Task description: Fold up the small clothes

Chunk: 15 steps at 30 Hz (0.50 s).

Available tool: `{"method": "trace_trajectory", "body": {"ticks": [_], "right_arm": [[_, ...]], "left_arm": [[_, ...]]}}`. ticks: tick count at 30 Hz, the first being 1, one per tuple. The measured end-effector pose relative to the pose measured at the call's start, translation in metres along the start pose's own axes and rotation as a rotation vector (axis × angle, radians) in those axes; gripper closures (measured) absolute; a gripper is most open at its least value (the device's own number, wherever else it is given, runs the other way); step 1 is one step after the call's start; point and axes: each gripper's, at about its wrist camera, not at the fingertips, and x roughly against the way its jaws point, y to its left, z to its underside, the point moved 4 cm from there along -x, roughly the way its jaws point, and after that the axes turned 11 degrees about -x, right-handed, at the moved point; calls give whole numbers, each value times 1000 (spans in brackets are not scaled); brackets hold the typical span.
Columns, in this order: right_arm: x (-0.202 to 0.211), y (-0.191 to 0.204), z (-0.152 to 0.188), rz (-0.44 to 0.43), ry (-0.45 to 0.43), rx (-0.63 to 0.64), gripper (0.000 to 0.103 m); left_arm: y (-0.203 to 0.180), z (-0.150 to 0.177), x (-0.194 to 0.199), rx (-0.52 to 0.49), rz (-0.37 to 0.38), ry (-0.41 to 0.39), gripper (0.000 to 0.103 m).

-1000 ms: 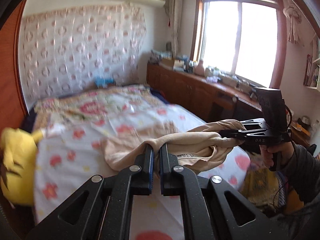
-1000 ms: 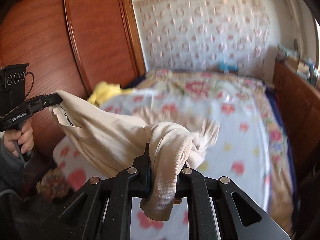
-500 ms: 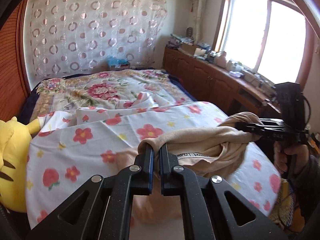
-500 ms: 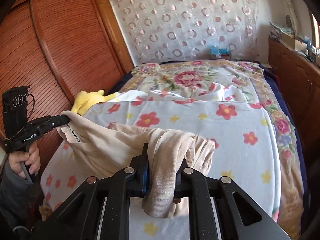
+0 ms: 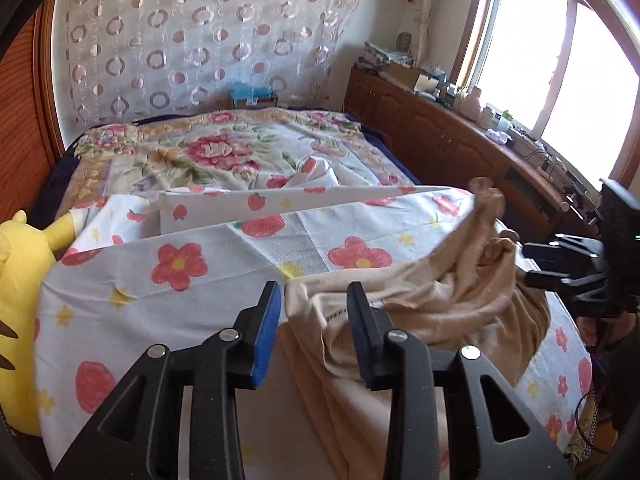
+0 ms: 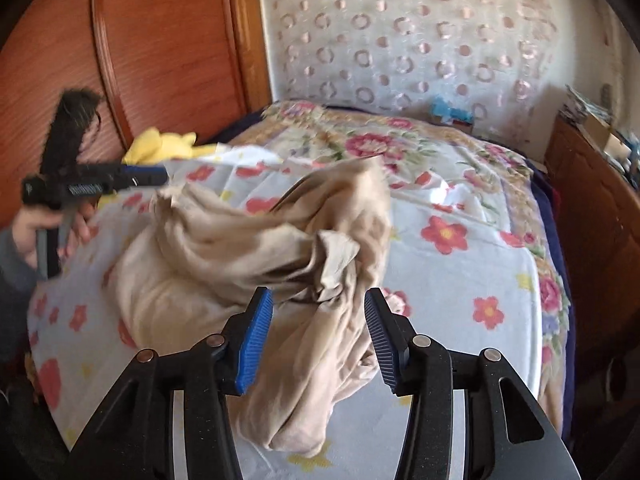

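A beige garment [image 5: 440, 300] lies bunched on the flowered bed sheet [image 5: 180, 264]. In the left wrist view my left gripper [image 5: 314, 306] has its jaws opening, with the garment's labelled edge loose between its blue pads. In the right wrist view my right gripper [image 6: 318, 310] is opening too, and a crumpled fold of the garment [image 6: 224, 248] hangs between its fingers without being pinched. Each gripper also shows in the other's view: the right gripper [image 5: 530, 265] at the garment's right end, the left gripper [image 6: 162, 176] at its left end, held by a hand.
A yellow plush toy [image 5: 20, 280] sits at the bed's left edge beside a wooden wardrobe [image 6: 160, 40]. A low wooden sideboard [image 5: 460, 140] with clutter runs under the window on the right. A flowered blanket [image 5: 208, 148] covers the far half of the bed.
Both grippers came forward and down over the bed with the stretched garment, then let go of it. The garment now slumps onto the sheet between opened jaws.
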Motion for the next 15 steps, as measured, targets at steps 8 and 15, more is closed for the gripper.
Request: {"method": "trace_trajectory", "body": {"ticks": [8, 15], "right_arm": [[-48, 11, -32, 10, 32, 58, 57], [-64, -34, -57, -23, -25, -106, 98]], "left_arm": [[-11, 34, 3, -46, 63, 78, 54], [-20, 31, -19, -67, 95, 112, 54]]}}
